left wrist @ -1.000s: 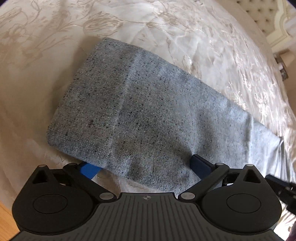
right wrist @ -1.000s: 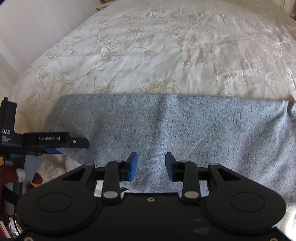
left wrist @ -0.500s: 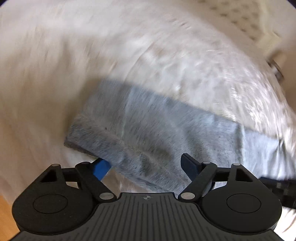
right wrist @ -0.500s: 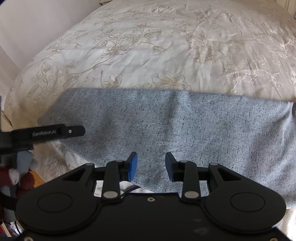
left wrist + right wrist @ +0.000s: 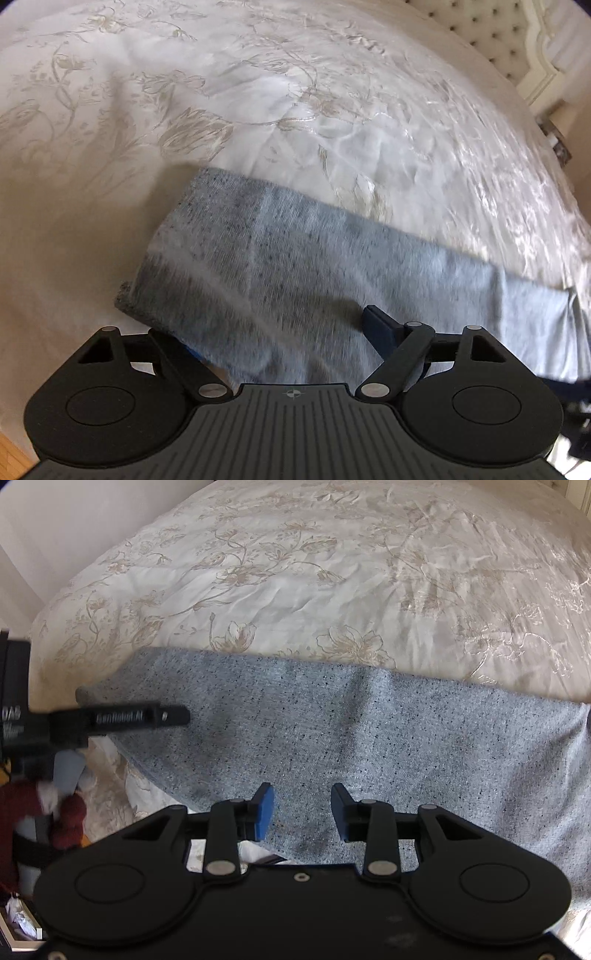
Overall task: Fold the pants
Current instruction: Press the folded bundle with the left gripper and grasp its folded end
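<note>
The grey speckled pants (image 5: pixel 351 738) lie folded in a long band across the near edge of the bed's cream flowered cover (image 5: pixel 332 572). Above the pants' left end the left gripper (image 5: pixel 280 332) stands wide apart; cloth bulges between its fingers, but I cannot tell if the pads press on it. Over the pants' near edge, further right, the right gripper (image 5: pixel 302 812) is released, its narrow gap above the cloth, nothing held.
</note>
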Demonstrator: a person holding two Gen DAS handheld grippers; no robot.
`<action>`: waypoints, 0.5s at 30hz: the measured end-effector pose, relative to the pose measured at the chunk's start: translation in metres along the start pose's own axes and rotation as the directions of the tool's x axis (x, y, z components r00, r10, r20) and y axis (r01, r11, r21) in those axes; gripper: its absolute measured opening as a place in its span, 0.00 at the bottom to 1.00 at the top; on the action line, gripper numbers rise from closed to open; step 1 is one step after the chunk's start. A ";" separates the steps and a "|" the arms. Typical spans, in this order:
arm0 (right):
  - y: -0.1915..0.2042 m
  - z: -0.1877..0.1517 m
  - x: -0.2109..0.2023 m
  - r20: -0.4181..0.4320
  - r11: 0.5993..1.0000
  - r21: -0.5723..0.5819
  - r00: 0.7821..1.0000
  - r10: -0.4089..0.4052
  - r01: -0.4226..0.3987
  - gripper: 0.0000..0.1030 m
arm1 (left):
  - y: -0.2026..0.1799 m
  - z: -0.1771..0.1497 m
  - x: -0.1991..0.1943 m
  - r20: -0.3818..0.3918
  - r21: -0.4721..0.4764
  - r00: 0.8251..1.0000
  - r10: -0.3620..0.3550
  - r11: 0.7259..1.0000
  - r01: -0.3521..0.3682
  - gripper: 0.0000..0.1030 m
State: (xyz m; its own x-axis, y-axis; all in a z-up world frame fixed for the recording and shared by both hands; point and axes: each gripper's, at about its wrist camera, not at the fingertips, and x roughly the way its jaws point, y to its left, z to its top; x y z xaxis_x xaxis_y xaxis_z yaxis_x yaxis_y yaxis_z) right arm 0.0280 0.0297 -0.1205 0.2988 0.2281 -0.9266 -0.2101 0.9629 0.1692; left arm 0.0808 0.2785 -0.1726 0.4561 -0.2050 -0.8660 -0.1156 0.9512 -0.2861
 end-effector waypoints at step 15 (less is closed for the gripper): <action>-0.034 0.030 0.043 0.040 0.987 0.120 0.993 -0.111 0.106 0.09 | -0.012 0.013 -0.035 0.098 -0.001 0.994 0.045 0.999 -0.045 0.19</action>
State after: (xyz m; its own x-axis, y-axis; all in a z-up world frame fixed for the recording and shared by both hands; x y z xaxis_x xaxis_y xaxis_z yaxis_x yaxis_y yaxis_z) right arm 0.0761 0.0115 -0.1559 0.3571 0.1252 -0.9256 -0.0644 0.9919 0.1093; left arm 0.0778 0.2775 -0.1336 0.5348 -0.1386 -0.8335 -0.1366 0.9593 -0.2472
